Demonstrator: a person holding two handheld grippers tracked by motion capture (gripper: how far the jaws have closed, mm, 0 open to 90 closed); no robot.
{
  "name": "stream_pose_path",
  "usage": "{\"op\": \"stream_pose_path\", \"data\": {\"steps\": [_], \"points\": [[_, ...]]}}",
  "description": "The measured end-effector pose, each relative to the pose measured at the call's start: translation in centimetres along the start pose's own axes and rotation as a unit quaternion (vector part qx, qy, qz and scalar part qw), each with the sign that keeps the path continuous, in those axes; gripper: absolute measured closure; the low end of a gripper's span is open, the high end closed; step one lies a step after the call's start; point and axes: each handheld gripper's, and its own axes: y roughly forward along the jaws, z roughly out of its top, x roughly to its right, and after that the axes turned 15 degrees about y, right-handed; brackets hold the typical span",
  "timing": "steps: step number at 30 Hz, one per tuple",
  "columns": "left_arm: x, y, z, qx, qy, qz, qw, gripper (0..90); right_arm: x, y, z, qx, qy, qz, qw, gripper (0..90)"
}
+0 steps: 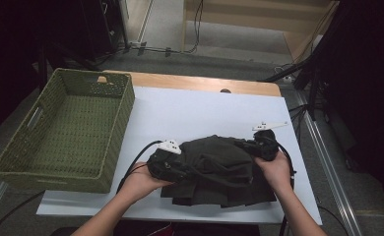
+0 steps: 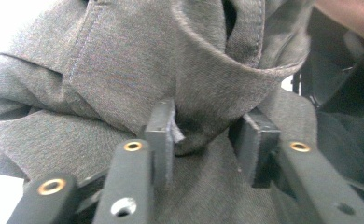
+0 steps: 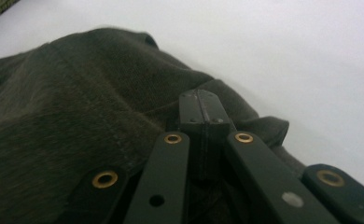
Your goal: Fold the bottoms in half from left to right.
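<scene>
I see the wide white table surface [image 1: 205,113] across the middle of the high view, and the big green woven basket [image 1: 67,130] stands on its left edge, in the left part of the frame. The dark grey folded cloth garment [image 1: 214,169] lies on the table in the lower centre, well apart from the basket.

My left gripper [image 1: 173,167] is at the left edge of the garment and my right gripper [image 1: 259,145] at its upper right corner, with a hand behind each one.

In the left gripper view, the left gripper [image 2: 203,140] has its jaws apart. A rolled fold of the garment [image 2: 124,70] sits between them; it touches the left pad, but the right pad seems to stand free of it, though the view is blurred here.

In the right gripper view, the right gripper [image 3: 201,100] has its jaws pressed together over the garment [image 3: 77,130]. I cannot tell if cloth is pinched between the pads.
</scene>
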Motion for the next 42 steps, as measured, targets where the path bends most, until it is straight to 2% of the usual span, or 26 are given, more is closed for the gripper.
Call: {"op": "stream_pose_path", "data": {"steps": [6,8,11,13,15,19,27,32,34,39,42], "points": [[-0.3,-1.3,0.0,0.009,-0.003,0.002,1.0000,46.8,0.1,-0.1,-0.5,-0.004,0.000,-0.002,1.0000,87.4],[-0.3,-1.9,0.0,0.024,-0.001,0.005,0.9997,44.4,0.1,0.0,-0.5,-0.003,-0.002,-0.001,1.0000,87.4],[-0.6,-2.9,0.0,0.044,-0.010,0.010,0.9989,43.4,0.0,0.0,-0.6,-0.006,-0.003,-0.002,1.0000,87.3],[-0.9,-3.2,0.0,0.048,-0.020,0.019,0.9985,43.4,0.0,0.1,-0.6,-0.008,-0.002,-0.002,1.0000,87.4],[-1.2,-3.0,-0.1,0.045,-0.029,0.029,0.9982,43.4,0.0,0.2,-0.8,-0.008,-0.004,-0.003,1.0000,87.4],[-1.6,-2.0,-0.3,0.018,-0.034,0.049,0.9981,40.7,-0.2,0.1,-1.4,-0.010,-0.005,-0.003,0.9999,87.3],[-2.9,-0.6,0.4,0.001,-0.047,0.082,0.9955,36.1,-0.3,-0.2,-1.9,-0.010,-0.006,-0.001,0.9999,87.3],[-3.9,-0.4,1.1,0.007,-0.062,0.084,0.9945,46.8,-0.5,-0.4,-2.1,-0.007,-0.008,-0.002,0.9999,87.3],[-4.1,-0.3,1.5,0.004,-0.055,0.093,0.9941,52.1,-0.7,-0.5,-2.2,-0.006,-0.010,-0.002,0.9999,87.3],[-4.5,0.5,2.6,-0.007,-0.037,0.098,0.9945,71.0,-1.1,-0.7,-2.4,-0.002,-0.015,-0.002,0.9999,87.3],[-5.0,1.1,3.2,-0.004,-0.026,0.086,0.9959,79.6,-1.3,-0.9,-2.6,0.004,-0.018,-0.002,0.9998,87.3]]}}
